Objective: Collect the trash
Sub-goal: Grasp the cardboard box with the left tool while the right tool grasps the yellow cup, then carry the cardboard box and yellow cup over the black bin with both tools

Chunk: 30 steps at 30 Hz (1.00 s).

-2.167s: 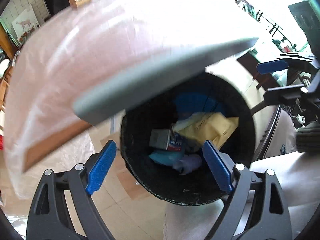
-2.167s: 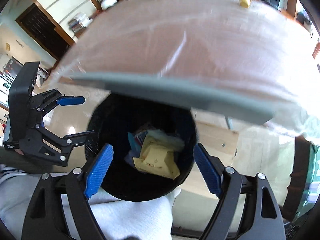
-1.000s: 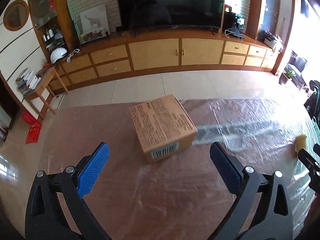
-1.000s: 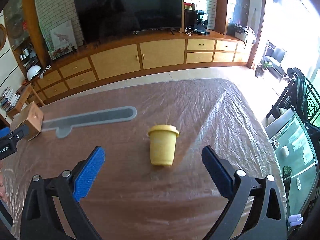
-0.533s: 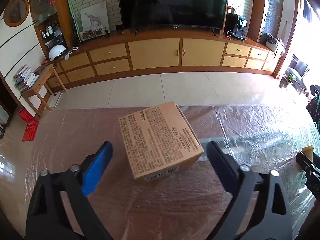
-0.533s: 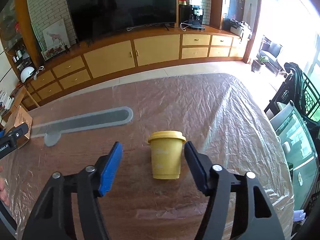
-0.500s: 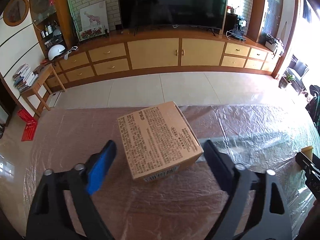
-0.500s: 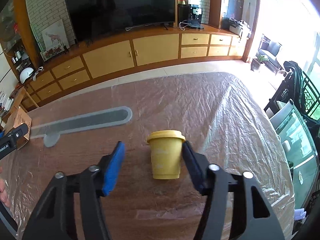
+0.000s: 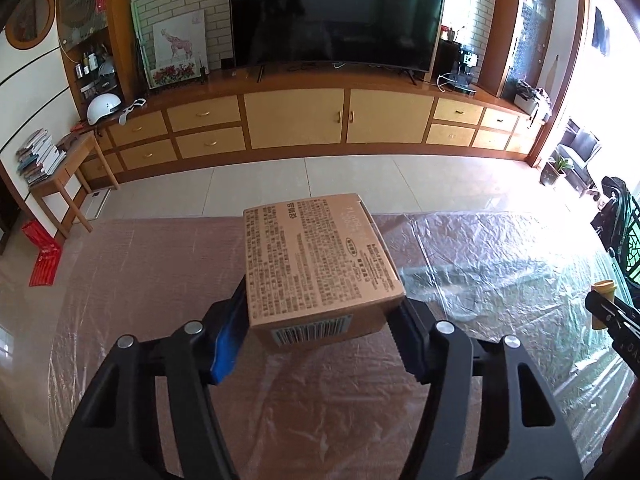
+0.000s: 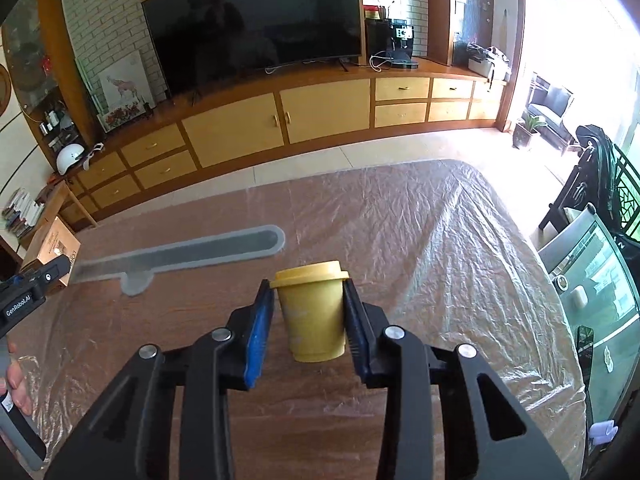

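A wide bench (image 10: pixel 440 240) under crinkled clear plastic sheeting (image 9: pixel 500 260) fills the lower part of both views, with a grey elongated inlay (image 10: pixel 180 254) set into its surface. Beyond it, a long wooden cabinet (image 9: pixel 296 120) runs along the wall under a dark television (image 9: pixel 332 16).

A brown cardboard box (image 9: pixel 316 264) with dense printed text on top and a barcode on its near face sits toward the left part of the bench. The left gripper (image 9: pixel 316 340) is clamped on the box, its blue pads pressed against both side faces.

A yellow lidded cup (image 10: pixel 314 312) stands upright on the bench, near the right end. The right gripper (image 10: pixel 306 328) is closed around the cup, both pads touching its walls just below the lid.

In the right wrist view the box also appears at the far left edge, held by the other gripper.
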Tool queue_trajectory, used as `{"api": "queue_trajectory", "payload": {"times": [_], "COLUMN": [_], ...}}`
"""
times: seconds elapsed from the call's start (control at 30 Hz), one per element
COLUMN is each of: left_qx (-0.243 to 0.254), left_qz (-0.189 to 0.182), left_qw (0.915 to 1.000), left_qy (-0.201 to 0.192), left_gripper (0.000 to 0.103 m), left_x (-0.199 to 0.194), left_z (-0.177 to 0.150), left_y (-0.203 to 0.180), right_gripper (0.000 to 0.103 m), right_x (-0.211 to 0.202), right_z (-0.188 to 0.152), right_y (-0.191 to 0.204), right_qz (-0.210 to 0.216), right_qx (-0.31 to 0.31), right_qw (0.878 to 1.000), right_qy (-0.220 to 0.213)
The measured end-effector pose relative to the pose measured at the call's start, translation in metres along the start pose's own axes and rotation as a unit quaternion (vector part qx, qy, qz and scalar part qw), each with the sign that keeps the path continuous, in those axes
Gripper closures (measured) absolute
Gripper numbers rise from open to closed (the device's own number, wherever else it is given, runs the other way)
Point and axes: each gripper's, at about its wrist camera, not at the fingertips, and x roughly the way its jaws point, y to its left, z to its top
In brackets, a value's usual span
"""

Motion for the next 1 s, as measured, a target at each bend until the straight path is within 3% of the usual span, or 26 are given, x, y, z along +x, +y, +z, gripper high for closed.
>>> {"api": "queue_trajectory", "payload": {"times": [0.5, 1.0], "left_qx": [0.03, 0.072], "left_qz": [-0.019, -0.061], "left_qw": [0.9992, 0.9955], "left_qy": [-0.02, -0.003], "left_gripper": [0.041, 0.041], "left_x": [-0.064, -0.129], "left_z": [-0.032, -0.101], "left_y": [-0.009, -0.017], "right_gripper": [0.069, 0.069], "right_x": [-0.064, -0.127], "right_z": [-0.025, -0.084], "right_y": [0.012, 0.025], "right_qz": [0.064, 0.104], "right_qx": [-0.036, -0.076], "right_qw": [0.997, 0.991], "right_qy": [-0.004, 0.017]}}
